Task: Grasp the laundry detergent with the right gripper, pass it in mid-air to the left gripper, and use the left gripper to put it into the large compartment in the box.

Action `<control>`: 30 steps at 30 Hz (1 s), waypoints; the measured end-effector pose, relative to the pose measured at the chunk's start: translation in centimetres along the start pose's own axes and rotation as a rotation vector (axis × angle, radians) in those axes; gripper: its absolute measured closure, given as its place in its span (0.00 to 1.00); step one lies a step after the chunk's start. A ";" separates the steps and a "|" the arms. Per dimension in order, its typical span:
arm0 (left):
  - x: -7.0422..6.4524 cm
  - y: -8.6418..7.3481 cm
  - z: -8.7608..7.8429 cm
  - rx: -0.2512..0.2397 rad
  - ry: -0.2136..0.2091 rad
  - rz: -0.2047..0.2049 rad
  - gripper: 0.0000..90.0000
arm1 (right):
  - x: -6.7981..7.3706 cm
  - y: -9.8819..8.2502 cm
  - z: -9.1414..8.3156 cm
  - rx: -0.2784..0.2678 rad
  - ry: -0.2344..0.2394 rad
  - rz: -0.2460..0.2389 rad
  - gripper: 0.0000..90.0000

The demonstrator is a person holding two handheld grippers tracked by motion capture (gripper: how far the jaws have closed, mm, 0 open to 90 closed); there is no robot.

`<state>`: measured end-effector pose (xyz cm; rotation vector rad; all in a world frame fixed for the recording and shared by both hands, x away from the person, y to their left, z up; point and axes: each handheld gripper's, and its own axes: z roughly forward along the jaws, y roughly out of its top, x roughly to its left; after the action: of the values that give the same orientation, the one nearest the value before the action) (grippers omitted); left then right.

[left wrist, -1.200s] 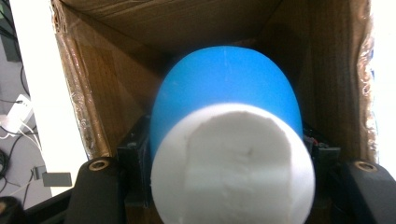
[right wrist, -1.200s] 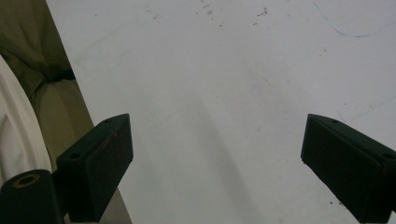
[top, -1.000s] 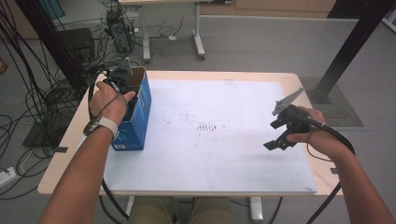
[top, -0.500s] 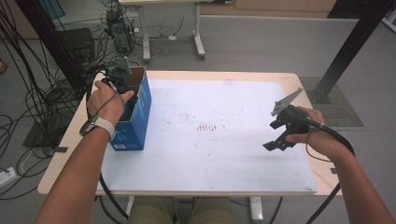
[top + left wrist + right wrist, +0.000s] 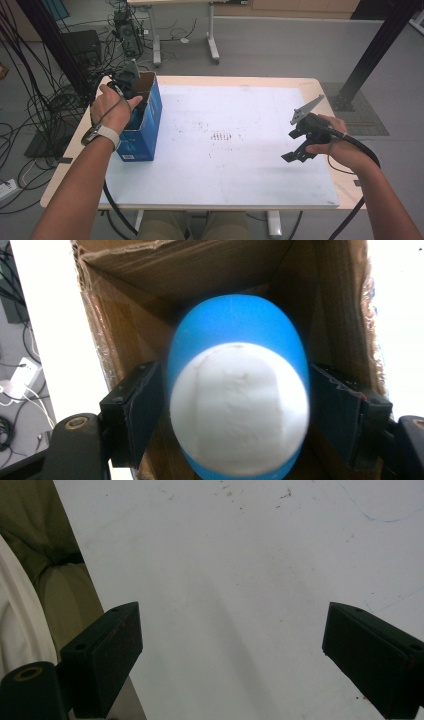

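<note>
My left gripper [image 5: 131,86] points down into an open blue cardboard box [image 5: 145,130] at the table's left edge. In the left gripper view a blurred blue-and-white egg-shaped thing [image 5: 237,410] sits between the jaws of the left gripper [image 5: 235,390], inside the box's brown walls [image 5: 200,270]. These jaws have just been opening, and the pads stand right beside the egg without clearly pressing on it. My right gripper [image 5: 292,146] hovers low over the table's right side. In its own view the right gripper [image 5: 230,645] is wide open above bare white tabletop, with nothing in it.
The white table [image 5: 240,165] carries faint red marks [image 5: 222,136] near its middle. Cables and black stands [image 5: 55,55] crowd the floor at the left. A black post [image 5: 370,55] rises at the back right. The person's lap [image 5: 45,580] lies at the near edge.
</note>
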<state>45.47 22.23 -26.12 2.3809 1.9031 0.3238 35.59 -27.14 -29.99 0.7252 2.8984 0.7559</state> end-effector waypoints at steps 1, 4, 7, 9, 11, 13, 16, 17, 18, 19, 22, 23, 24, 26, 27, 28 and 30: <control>0.0 0.0 -0.1 0.000 0.000 0.004 0.27 | 0.0 0.0 0.0 0.000 0.000 -0.001 0.10; 0.0 -0.1 -0.3 -0.009 0.002 0.009 0.27 | 0.0 0.1 0.0 0.001 0.001 -0.001 0.10; 0.1 -0.1 -0.7 -0.013 -0.006 0.010 0.24 | 0.0 0.1 0.0 0.006 0.001 0.000 0.10; 0.1 -0.1 -1.2 -0.019 0.006 0.012 0.15 | 0.0 0.1 0.0 0.008 0.000 0.001 0.10; 0.2 -0.1 -1.9 -0.033 0.002 0.021 0.11 | 0.0 0.2 -0.1 0.008 -0.002 0.002 0.10; 0.1 0.0 -2.5 -0.046 0.004 0.032 0.11 | 0.0 0.2 -0.2 0.007 -0.004 0.002 0.10; -0.1 0.0 -3.1 -0.052 0.000 0.040 0.11 | 0.1 0.3 -0.3 0.006 -0.006 0.000 0.10; -0.2 0.0 -3.6 -0.059 -0.010 0.051 0.11 | 0.1 0.4 -0.4 0.008 -0.008 -0.002 0.10; -0.2 0.0 -3.6 -0.059 -0.010 0.051 0.10 | 0.2 0.5 -0.4 0.008 -0.007 -0.001 0.10; -0.3 0.0 -4.1 -0.067 -0.017 0.057 0.10 | 0.2 0.5 -0.5 0.008 -0.010 -0.001 0.10; -0.4 0.0 -4.7 -0.074 -0.018 0.062 0.10 | 0.3 0.6 -0.6 0.007 -0.012 -0.002 0.10; -0.3 0.0 -5.0 -0.074 -0.025 0.058 0.10 | 0.4 0.6 -0.6 0.008 -0.013 -0.001 0.10; -0.3 0.1 -5.2 -0.079 -0.036 0.056 0.09 | 0.4 0.7 -0.7 0.008 -0.014 -0.003 0.10; -0.3 0.1 -5.8 -0.088 -0.036 0.059 0.09 | 0.5 0.7 -0.8 0.009 -0.016 -0.004 0.10; -0.2 0.1 -6.0 -0.092 -0.042 0.060 0.09 | 0.6 0.8 -0.9 0.007 -0.018 -0.004 0.10; -0.2 0.0 -6.3 -0.097 -0.043 0.063 0.08 | 0.6 0.8 -0.9 0.008 -0.018 -0.003 0.10; -0.2 0.0 -6.8 -0.105 -0.057 0.070 0.07 | 0.6 0.8 -1.0 0.008 -0.021 -0.003 0.10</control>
<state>43.94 21.51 -19.50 2.3657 1.7374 0.3475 35.21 -26.70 -28.69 0.7246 2.8849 0.7327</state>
